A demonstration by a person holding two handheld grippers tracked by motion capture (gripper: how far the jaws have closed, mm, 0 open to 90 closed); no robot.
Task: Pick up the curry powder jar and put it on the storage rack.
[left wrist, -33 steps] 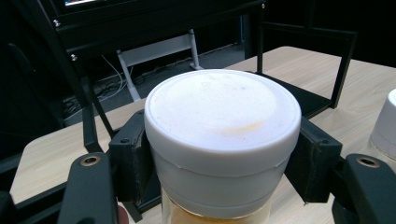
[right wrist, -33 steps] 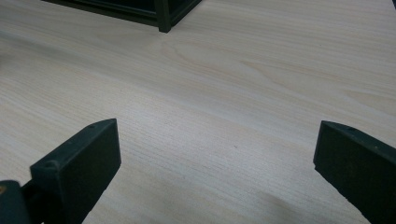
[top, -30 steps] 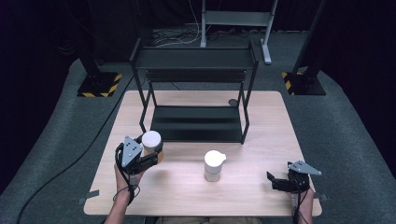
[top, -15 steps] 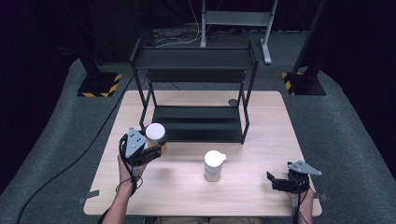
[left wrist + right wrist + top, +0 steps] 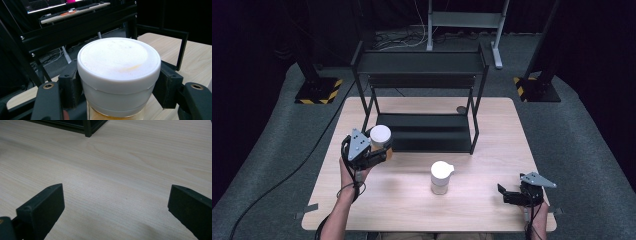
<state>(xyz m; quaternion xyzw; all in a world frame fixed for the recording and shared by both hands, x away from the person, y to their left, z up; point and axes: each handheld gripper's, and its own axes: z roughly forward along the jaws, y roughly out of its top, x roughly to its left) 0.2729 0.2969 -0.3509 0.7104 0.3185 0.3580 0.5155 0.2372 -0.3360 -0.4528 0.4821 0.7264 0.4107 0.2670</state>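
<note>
Gripping a white-lidded jar (image 5: pixel 380 136) with amber contents, the left gripper (image 5: pixel 373 154) has both pads pressed against the jar's sides just under the lid, upright near the front left leg of the black shelf rack (image 5: pixel 422 100); whether its base clears the wooden table (image 5: pixel 472 220) is hard to say. A white jug (image 5: pixel 441 177) stands well apart at mid-table. The right gripper (image 5: pixel 504 196) rests near the table's front right corner, jaws spread wide over bare wood.
</note>
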